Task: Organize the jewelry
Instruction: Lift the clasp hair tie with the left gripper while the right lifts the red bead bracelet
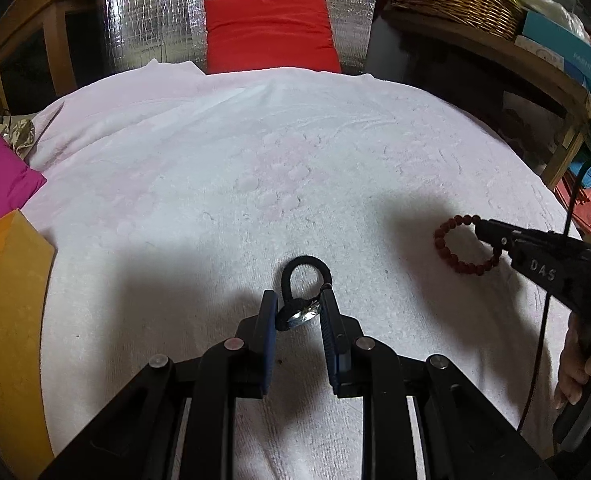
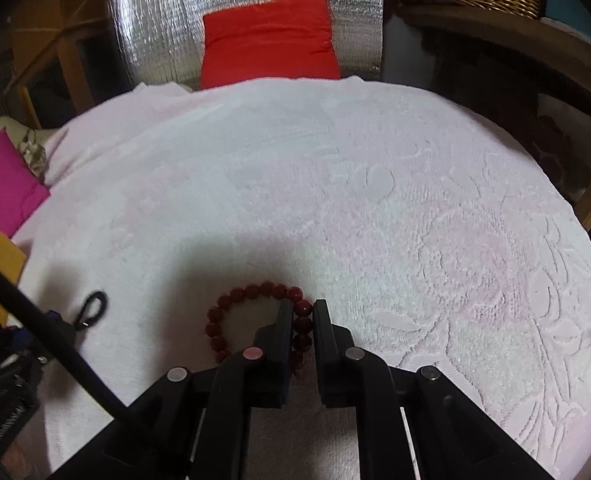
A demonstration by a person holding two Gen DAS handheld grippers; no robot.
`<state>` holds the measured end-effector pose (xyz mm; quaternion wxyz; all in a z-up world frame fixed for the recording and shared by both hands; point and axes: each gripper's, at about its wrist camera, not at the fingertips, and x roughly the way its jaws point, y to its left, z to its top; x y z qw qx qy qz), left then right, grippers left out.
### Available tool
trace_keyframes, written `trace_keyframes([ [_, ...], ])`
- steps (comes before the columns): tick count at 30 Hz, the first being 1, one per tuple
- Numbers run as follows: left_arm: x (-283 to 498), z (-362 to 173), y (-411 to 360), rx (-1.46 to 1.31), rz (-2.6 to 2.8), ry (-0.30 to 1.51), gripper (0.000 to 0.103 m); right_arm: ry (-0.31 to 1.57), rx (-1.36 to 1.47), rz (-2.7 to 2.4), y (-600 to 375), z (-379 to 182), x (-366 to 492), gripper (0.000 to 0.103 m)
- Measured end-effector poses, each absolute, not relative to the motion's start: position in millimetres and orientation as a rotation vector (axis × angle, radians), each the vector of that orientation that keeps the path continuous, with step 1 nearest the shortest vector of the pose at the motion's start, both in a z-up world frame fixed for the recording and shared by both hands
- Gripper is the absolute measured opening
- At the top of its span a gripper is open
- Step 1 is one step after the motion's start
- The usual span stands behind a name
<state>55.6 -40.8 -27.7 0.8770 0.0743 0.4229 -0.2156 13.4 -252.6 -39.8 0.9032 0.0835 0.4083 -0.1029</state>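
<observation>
The left gripper (image 1: 298,298) clamps a black hair tie (image 1: 304,280) at 6 o'clock on the towel (image 1: 255,160). The right gripper (image 2: 300,308) clamps the red bead bracelet (image 2: 251,293), at 3 o'clock from the tie.

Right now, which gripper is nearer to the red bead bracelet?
Right. The right gripper is shut on the red bead bracelet, with beads between its pads. The left gripper is apart from it, to its left, holding the black hair tie.
</observation>
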Motion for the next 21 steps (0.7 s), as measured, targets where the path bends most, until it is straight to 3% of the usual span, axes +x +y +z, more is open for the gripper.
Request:
trace_keyframes([
  [21,18,-2,-29,0.218,-0.386,0.815,0.022,0.679,0.208,-0.125,-224,13,-19,0.011],
])
